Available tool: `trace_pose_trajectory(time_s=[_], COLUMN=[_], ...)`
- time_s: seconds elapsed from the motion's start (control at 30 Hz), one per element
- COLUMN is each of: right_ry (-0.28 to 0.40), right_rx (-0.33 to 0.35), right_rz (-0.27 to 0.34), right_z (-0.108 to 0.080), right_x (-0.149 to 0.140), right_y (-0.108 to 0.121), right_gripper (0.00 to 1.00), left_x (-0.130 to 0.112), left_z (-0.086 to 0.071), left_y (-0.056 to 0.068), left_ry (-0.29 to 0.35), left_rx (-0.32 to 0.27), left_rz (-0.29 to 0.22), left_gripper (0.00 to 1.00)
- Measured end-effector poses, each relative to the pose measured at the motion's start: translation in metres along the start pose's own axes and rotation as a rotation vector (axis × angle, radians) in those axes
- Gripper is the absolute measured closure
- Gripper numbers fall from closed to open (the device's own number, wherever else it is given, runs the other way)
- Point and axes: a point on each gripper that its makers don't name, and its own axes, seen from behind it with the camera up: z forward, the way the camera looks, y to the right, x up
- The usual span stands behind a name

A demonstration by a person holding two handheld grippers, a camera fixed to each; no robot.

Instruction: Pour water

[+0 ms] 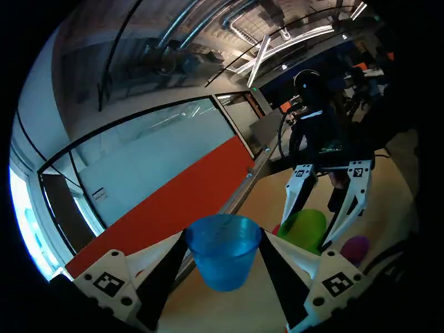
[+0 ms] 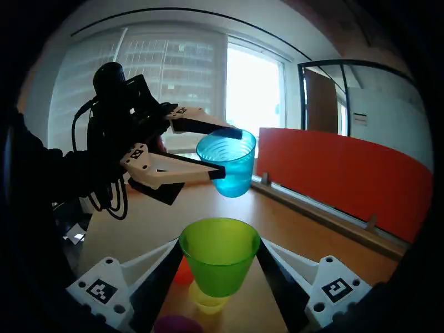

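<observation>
The blue cup (image 1: 223, 261) is in the air, clamped by its sides between the two fingers (image 1: 166, 272) of the left hand-held gripper (image 1: 223, 237). It is roughly upright, with its mouth upward. Whether it holds water I cannot tell: the plastic is see-through, yet no water line shows. The green cup (image 2: 220, 258) is likewise gripped by its sides in the right hand-held gripper (image 2: 220, 244), upright and lifted above the tabletop (image 2: 139, 222). In the right gripper view the blue cup sits higher than the green one and farther off, and their rims are apart.

Judging from that, the step in hand is bringing the higher blue cup to the green one to pour. To do it well, set the blue rim just above and slightly inside the green rim before tilting; from the present gap the stream would fall on the tabletop. Tilt slowly by rolling the left wrist toward the green cup. Keep the fingers' press even, since a smooth tapered cup may slip or turn in the grip. Hold the green cup level and steady, as light plastic will rock when water strikes it.

Below the green cup a yellow cup (image 2: 208, 301), a red cup (image 2: 183, 272) and a purple cup (image 2: 177, 323) rest on the tabletop, so any spill would land among them. An orange partition (image 2: 344, 172) runs along the far edge.
</observation>
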Motion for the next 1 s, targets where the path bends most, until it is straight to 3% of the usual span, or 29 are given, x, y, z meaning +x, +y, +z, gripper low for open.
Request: trace_pose_trajectory(time_s=[0.5,1.0], right_ry=[0.001,0.003], right_rx=[0.021,0.033], right_rz=[0.003,0.012], right_z=[0.004,0.007], right_x=[0.001,0.000], right_y=[-0.007,-0.011], right_gripper=[0.07,0.07], left_x=[0.008,0.013], left_z=[-0.002,-0.006], left_y=[0.009,0.007], left_ry=[0.003,0.009], left_rx=[-0.005,0.014], left_rz=[0.103,0.156], left_gripper=[0.12,0.13])
